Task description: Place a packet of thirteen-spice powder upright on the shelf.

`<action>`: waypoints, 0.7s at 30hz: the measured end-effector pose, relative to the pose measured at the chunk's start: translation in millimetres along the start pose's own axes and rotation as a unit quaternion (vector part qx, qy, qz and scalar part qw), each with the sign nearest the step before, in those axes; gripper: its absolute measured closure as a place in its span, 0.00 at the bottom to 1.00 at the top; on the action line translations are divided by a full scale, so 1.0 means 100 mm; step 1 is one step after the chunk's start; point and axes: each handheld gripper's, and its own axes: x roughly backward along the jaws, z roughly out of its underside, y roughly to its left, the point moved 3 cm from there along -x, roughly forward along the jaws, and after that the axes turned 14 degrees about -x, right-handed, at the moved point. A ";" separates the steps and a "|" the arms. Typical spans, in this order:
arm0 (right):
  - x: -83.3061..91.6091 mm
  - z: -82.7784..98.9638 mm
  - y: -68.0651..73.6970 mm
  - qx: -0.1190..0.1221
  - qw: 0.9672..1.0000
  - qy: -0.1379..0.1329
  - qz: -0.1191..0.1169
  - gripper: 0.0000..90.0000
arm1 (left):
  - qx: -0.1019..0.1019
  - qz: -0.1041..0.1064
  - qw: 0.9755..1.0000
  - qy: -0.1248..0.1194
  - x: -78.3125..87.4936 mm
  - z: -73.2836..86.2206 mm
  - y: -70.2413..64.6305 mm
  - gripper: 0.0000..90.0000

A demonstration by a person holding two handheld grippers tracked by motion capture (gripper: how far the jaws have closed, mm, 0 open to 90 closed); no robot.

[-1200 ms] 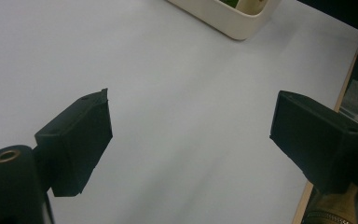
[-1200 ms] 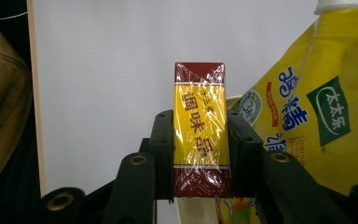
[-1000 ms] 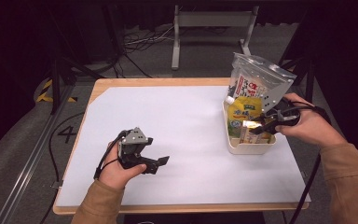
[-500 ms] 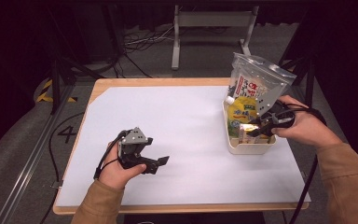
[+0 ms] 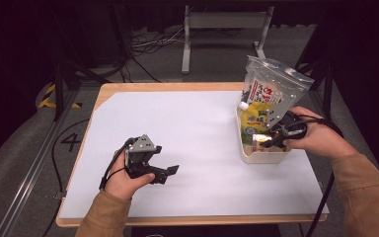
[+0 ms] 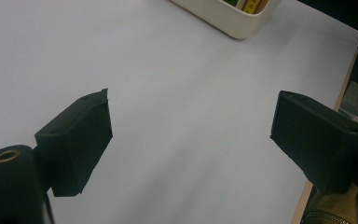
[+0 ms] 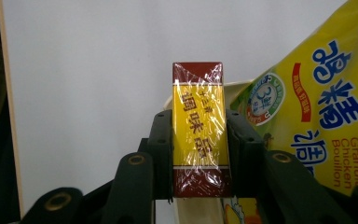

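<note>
A small yellow and dark-red seasoning box (image 7: 199,128), wrapped in clear film, sits clamped between the jaws of my right gripper (image 7: 199,149). That gripper (image 5: 269,140) is over the near end of a white bin (image 5: 264,156) at the table's right, where the box (image 5: 260,138) catches the light. A yellow chicken bouillon bag (image 7: 321,102) stands beside it in the bin. A clear zip bag of packets (image 5: 271,91) rises from the bin's far end. My left gripper (image 5: 170,170) is low over the white table near the front left, open (image 6: 191,135), nothing between its jaws.
A white sheet (image 5: 187,143) covers the wooden table (image 5: 177,219). The white bin's corner (image 6: 228,18) lies ahead of the left gripper. A metal stand (image 5: 222,22) and cables lie on the floor beyond the far edge.
My right gripper has moved a little left and nearer over the bin, the box in its jaws. The left gripper has stayed put.
</note>
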 end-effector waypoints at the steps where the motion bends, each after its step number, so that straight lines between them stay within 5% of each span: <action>1: -0.02 0.01 0.00 -0.001 1.000 0.001 0.002 0.75 | 0.001 0.000 1.000 0.000 0.00 0.00 0.00 0.14; 21: -0.12 0.11 -0.03 -0.002 0.999 0.030 0.023 0.74 | 0.000 -0.001 1.000 0.001 0.00 0.01 0.00 0.14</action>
